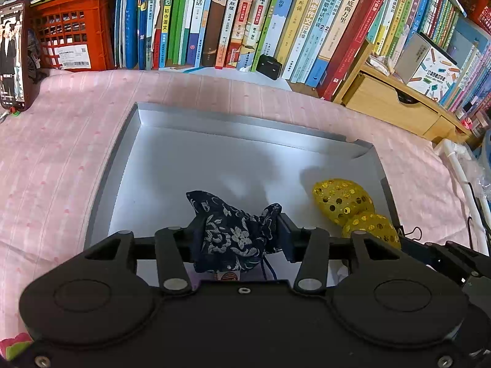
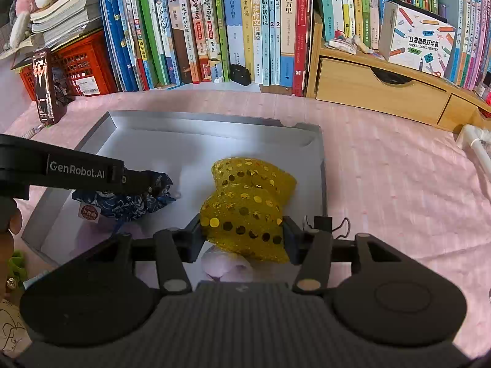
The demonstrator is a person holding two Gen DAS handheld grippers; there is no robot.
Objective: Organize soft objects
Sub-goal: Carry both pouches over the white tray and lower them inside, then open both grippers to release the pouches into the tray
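A shallow grey box (image 1: 147, 141) lies on the pink cloth; it also shows in the right wrist view (image 2: 153, 135). My left gripper (image 1: 241, 236) is shut on a dark blue floral drawstring pouch (image 1: 233, 233), held over the box's near part. The pouch also shows in the right wrist view (image 2: 135, 202) under the left gripper's arm. My right gripper (image 2: 244, 233) is shut on a yellow sequined pouch (image 2: 248, 202) over the box's near right part. The yellow pouch also shows in the left wrist view (image 1: 346, 202).
A row of upright books (image 1: 245, 18) lines the back. A red crate (image 1: 73, 33) and a propped phone (image 1: 12, 55) stand at the back left. A wooden drawer unit (image 2: 377, 92) stands at the back right. A pale lilac object (image 2: 224, 265) lies under the yellow pouch.
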